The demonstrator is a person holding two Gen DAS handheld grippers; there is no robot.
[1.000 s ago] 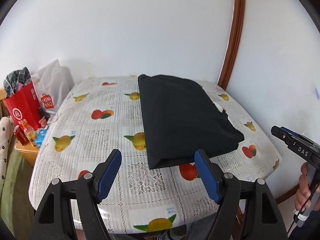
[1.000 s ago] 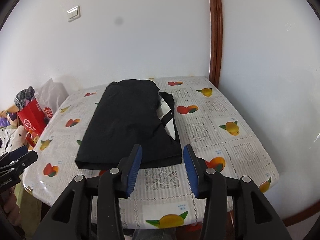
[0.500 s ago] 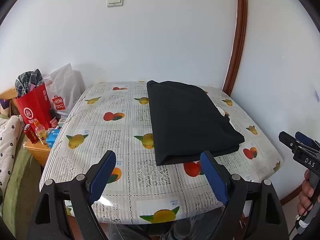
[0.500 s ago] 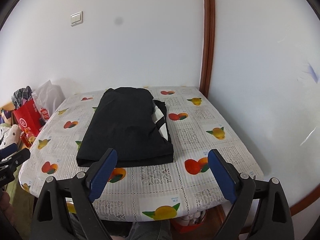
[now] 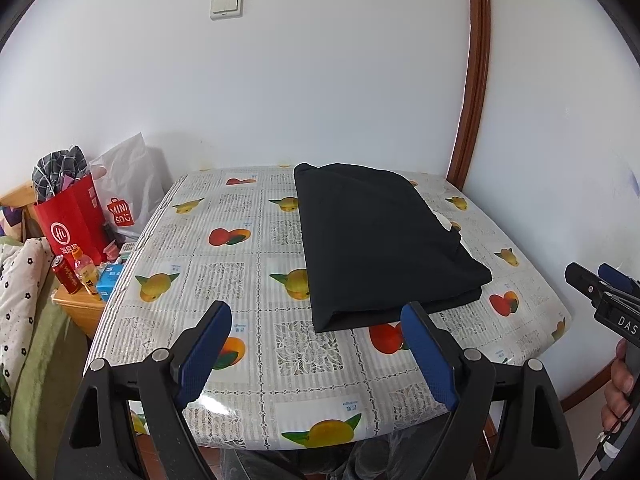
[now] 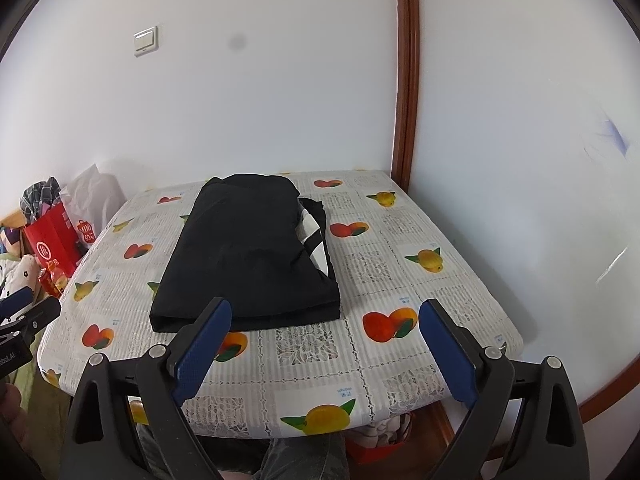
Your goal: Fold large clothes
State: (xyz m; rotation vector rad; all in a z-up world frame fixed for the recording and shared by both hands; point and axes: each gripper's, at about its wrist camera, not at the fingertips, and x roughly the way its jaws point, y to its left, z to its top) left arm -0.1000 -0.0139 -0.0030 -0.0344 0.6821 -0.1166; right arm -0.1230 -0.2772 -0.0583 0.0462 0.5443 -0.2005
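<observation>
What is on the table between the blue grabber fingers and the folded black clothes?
Only bare fruit-print tablecloth, seen in the right wrist view between the open right gripper and the folded black garment. The left wrist view shows the same before the left gripper.

the white plastic bag (image 5: 128,184) beside the table carries a red "mini sou" mark. the right gripper (image 5: 612,300), at the left view's right edge, bears white letters "das".
</observation>
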